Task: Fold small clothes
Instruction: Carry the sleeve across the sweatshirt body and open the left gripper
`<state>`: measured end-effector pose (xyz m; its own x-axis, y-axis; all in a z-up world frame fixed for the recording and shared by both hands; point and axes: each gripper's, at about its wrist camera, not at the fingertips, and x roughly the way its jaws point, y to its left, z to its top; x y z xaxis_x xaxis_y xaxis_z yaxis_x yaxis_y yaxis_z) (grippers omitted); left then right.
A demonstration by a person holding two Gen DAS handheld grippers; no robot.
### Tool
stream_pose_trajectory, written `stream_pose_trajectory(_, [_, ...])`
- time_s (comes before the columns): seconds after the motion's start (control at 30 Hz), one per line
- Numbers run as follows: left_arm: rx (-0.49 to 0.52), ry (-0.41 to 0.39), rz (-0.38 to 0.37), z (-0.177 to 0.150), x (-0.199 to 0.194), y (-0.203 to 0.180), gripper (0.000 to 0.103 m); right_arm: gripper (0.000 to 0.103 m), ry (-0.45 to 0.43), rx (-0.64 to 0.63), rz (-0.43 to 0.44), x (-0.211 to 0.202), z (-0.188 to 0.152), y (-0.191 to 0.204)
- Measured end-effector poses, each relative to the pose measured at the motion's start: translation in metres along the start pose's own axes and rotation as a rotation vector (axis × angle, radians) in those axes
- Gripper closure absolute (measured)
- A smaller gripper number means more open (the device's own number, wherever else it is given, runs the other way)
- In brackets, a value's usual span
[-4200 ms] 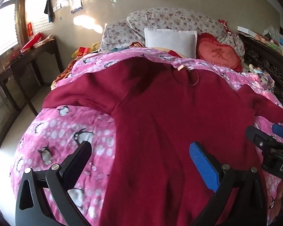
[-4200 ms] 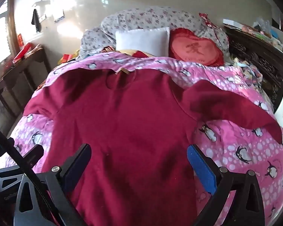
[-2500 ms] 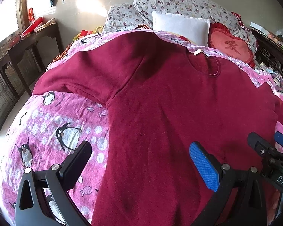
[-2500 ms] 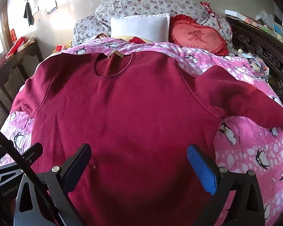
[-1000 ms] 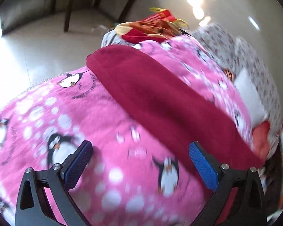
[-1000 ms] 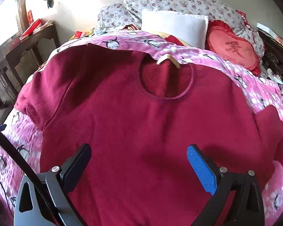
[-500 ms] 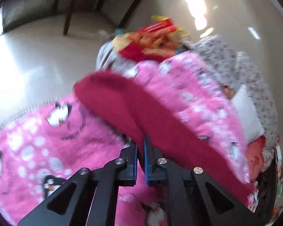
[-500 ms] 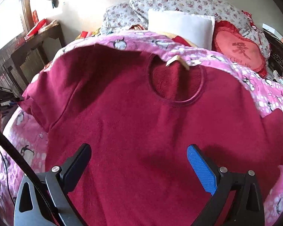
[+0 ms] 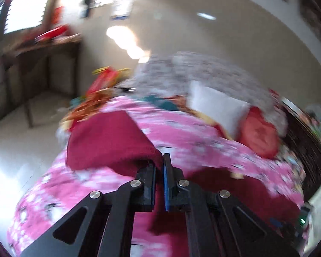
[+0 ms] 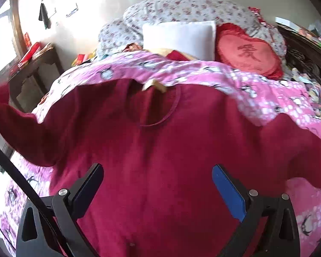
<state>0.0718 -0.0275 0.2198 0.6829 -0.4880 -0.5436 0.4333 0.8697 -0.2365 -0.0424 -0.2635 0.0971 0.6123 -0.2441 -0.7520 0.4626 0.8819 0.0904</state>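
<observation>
A dark red sweater [image 10: 160, 150] lies spread front-up on a pink penguin blanket [image 10: 267, 90], its round neckline [image 10: 154, 107] toward the pillows. My left gripper [image 9: 158, 165] is shut on the sweater's left sleeve [image 9: 109, 143] and holds the cuff end lifted off the blanket; the view is blurred. In the right wrist view that sleeve [image 10: 17, 124] rises toward the left edge. My right gripper [image 10: 158, 184] is open and empty above the sweater's chest. The right sleeve [image 10: 299, 150] lies out to the right.
A white pillow [image 10: 179, 36], a red heart cushion [image 10: 248, 53] and floral bedding [image 10: 192, 8] sit at the bed's head. A dark wooden side table [image 10: 34, 68] stands left of the bed. A carved dark headboard [image 10: 306, 57] runs along the right.
My left gripper shut on the left sleeve and has lifted it, swinging back toward the bed. My right gripper stayed open over the chest, shifting a little lower on the sweater.
</observation>
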Motion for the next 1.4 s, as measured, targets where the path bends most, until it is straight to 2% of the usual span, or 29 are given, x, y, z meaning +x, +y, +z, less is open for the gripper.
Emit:
stream_pose_trajectory(0.07, [0.087, 0.015, -0.074, -0.009, 0.007, -0.049, 0.098, 0.000, -0.007, 0.011, -0.031, -0.005, 0.000, -0.018])
stream_pose_trajectory(0.17, [0.240, 0.093, -0.173, -0.049, 0.035, -0.126, 0.098, 0.000, -0.008, 0.052, -0.075, -0.011, -0.003, -0.052])
stream_pose_trajectory(0.33, [0.350, 0.305, -0.253, -0.134, 0.102, -0.191, 0.097, 0.000, 0.000, 0.167, -0.163, -0.017, -0.014, -0.119])
stream_pose_trajectory(0.43, [0.455, 0.332, -0.259, -0.171, 0.112, -0.210, 0.097, 0.000, 0.008, 0.204, -0.189, -0.021, -0.018, -0.139])
stream_pose_trajectory(0.5, [0.500, 0.339, -0.269, -0.177, 0.105, -0.210, 0.096, 0.000, 0.002, 0.202, -0.168, -0.023, -0.017, -0.141])
stream_pose_trajectory(0.53, [0.503, 0.341, -0.292, -0.174, 0.097, -0.206, 0.092, 0.000, -0.006, 0.197, -0.144, -0.024, -0.015, -0.138])
stream_pose_trajectory(0.6, [0.494, 0.325, -0.332, -0.162, 0.073, -0.189, 0.068, 0.000, -0.014, 0.184, -0.090, -0.025, -0.012, -0.130])
stream_pose_trajectory(0.63, [0.487, 0.305, -0.331, -0.156, 0.066, -0.182, 0.039, 0.000, -0.013, 0.177, -0.057, -0.024, -0.009, -0.125])
stream_pose_trajectory(0.67, [0.464, 0.253, -0.327, -0.145, 0.051, -0.166, 0.023, 0.000, -0.010, 0.173, -0.027, -0.021, -0.008, -0.120])
stream_pose_trajectory(0.73, [0.446, 0.185, -0.325, -0.130, 0.032, -0.141, 0.022, 0.000, -0.001, 0.165, 0.029, -0.015, -0.005, -0.109])
stream_pose_trajectory(0.8, [0.452, 0.168, -0.311, -0.118, 0.020, -0.117, 0.022, 0.000, 0.010, 0.154, 0.061, -0.010, -0.003, -0.096])
stream_pose_trajectory(0.87, [0.437, 0.152, -0.247, -0.112, 0.016, -0.091, 0.022, 0.000, 0.009, 0.140, 0.073, -0.004, 0.002, -0.083])
stream_pose_trajectory(1.03, [0.349, 0.229, -0.076, -0.111, 0.044, -0.040, 0.022, 0.000, -0.024, 0.021, 0.044, 0.013, 0.026, -0.036])
stream_pose_trajectory(1.17, [0.328, 0.259, -0.009, -0.118, 0.070, -0.031, 0.022, 0.001, -0.042, -0.163, -0.017, 0.034, 0.040, 0.020])
stream_pose_trajectory(1.27, [0.312, 0.308, 0.015, -0.126, 0.095, -0.034, 0.022, 0.016, -0.021, -0.233, -0.084, 0.061, 0.048, 0.045])
stream_pose_trajectory(1.3, [0.312, 0.322, 0.021, -0.131, 0.098, -0.032, 0.022, 0.026, 0.013, -0.250, -0.108, 0.075, 0.049, 0.050])
stream_pose_trajectory(1.33, [0.313, 0.335, 0.026, -0.135, 0.103, -0.032, 0.022, 0.034, 0.043, -0.258, -0.107, 0.088, 0.049, 0.052])
stream_pose_trajectory(1.37, [0.314, 0.346, 0.032, -0.138, 0.106, -0.032, 0.022, 0.037, 0.047, -0.262, -0.096, 0.093, 0.048, 0.052])
stream_pose_trajectory(1.4, [0.315, 0.354, 0.037, -0.141, 0.110, -0.031, 0.022, 0.046, 0.020, -0.268, -0.079, 0.093, 0.046, 0.051])
